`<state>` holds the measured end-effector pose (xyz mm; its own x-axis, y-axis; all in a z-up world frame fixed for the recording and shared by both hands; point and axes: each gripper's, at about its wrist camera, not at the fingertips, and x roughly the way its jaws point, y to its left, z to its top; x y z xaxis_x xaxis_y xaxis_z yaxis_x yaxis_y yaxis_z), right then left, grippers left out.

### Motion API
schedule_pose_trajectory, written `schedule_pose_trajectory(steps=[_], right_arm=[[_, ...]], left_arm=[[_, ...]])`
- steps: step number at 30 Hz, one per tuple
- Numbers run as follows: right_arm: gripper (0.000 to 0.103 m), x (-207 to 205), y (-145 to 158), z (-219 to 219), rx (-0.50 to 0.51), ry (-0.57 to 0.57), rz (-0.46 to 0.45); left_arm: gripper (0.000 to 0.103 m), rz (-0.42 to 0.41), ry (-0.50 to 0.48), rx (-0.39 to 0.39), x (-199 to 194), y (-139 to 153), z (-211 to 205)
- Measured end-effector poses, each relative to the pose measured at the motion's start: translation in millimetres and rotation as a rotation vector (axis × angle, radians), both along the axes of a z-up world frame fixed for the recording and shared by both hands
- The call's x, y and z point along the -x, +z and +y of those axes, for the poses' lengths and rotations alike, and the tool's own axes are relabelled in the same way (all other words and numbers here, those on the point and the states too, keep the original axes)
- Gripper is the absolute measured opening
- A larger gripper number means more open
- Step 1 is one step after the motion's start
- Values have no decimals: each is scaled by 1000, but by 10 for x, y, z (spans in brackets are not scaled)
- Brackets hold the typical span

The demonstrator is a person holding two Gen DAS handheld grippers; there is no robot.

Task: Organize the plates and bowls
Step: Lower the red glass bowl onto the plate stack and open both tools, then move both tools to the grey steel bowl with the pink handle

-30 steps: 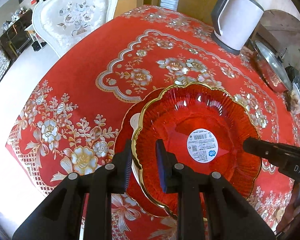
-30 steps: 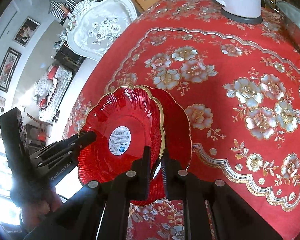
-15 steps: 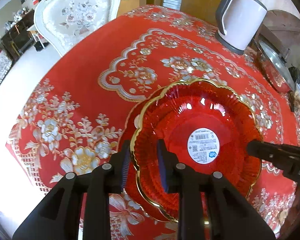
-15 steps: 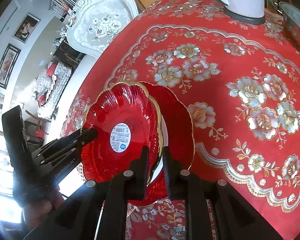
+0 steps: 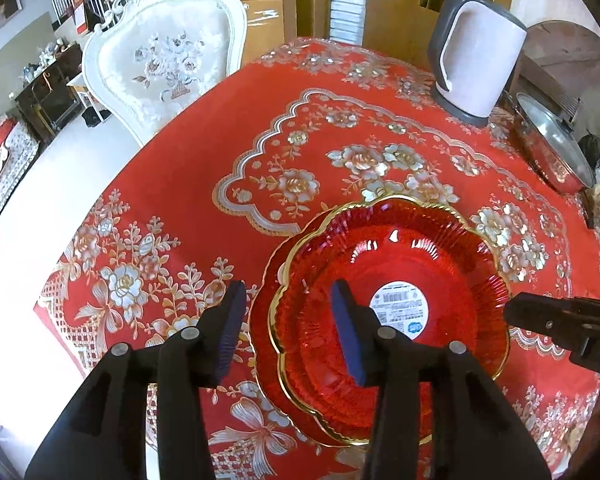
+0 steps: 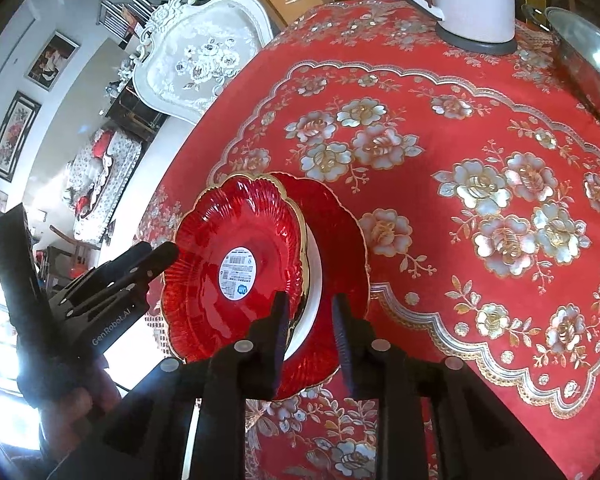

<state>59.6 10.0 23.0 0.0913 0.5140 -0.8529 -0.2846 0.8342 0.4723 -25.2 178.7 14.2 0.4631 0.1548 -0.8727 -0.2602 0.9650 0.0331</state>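
Stacking: red bowl (image 5: 392, 276) sits on the red plate (image 5: 262, 320), lower centre of the counter (image 5: 204, 152).
Left wrist view: left gripper (image 5: 286, 332) has fingers spread wide, straddling the bowl's near-left rim and gripping nothing.
Right wrist view: right gripper (image 6: 310, 336) has fingers parted around the bowl's right edge, rim (image 6: 300, 240) between them, not pinched.
Nearer: both equally close, opposite sides.
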Motion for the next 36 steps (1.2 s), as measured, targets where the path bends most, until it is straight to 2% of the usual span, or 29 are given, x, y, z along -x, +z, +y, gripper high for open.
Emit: schedule_pose_trajectory(steps=[8,11,13,15,19,27,36], right_arm=[[31,35,45,-59,5,-15,-13],[36,51,62,-98,16,-27,-25],[37,61,68,-137,16,-36,-26],[39,67,76,-185,15,-45,-28],[44,86,91,-308,18,-73,-32],[45,149,72,-745,23,-163,-18],[46,298,29,-1443,40,-298,1]], left_arm=[[42,-14,-28,-21,-42,85,-144],[42,-20,-39,-24,-62,113,-214],[46,-22,-47,-28,-77,127,-261],[53,-28,-53,-32,-89,147,-306],[53,-36,-81,-44,-129,186,-438],[53,-33,-162,-51,-240,201,-819],[54,-24,-314,-39,-376,201,-1540]])
